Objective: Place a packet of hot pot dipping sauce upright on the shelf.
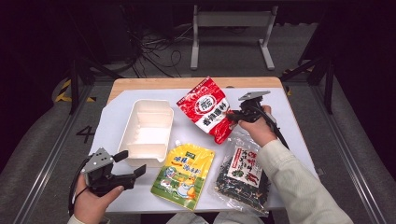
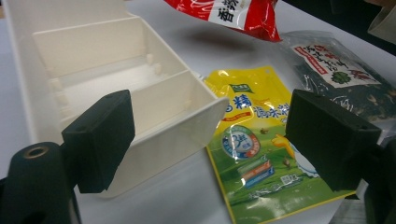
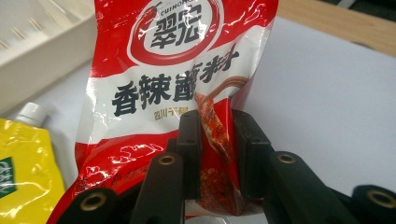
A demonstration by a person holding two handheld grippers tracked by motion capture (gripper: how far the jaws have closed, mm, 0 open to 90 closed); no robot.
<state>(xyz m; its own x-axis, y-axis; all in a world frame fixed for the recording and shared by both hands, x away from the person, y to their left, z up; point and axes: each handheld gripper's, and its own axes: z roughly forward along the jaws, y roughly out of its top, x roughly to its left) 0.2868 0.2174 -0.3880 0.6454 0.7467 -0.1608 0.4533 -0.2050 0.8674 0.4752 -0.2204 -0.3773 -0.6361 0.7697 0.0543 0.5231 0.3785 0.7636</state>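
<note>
Here, line by line:
Red packet: the red packet (image 1: 208, 110) is pinched in the right gripper (image 1: 232, 115), its lower edge folded between the 2 jaws; the shadow under it in the left gripper view suggests it is lifted off the white mat (image 1: 299, 135), beside the tray.
Right gripper: clenched on the red packet (image 3: 173, 88), held by the right hand (image 1: 258, 128) over the mat's far right part.
Left gripper: the left gripper (image 1: 130, 169) is released, jaws wide apart, gripping nothing, near the tray's near end, in the left hand (image 1: 93, 201).
Tray: the white divided tray (image 1: 128, 125) sits left of centre; its 3 compartments look empty.
Yellow pouch: the yellow pouch (image 1: 184, 175) lies flat just beside the tray's near right corner.
Dark packet: the clear packet of dark dried bits (image 1: 243, 175) lies right of the yellow pouch, partly under the right sleeve (image 1: 299, 186).
Table: a wooden table (image 1: 140, 84) edge shows beyond the mat.
</note>
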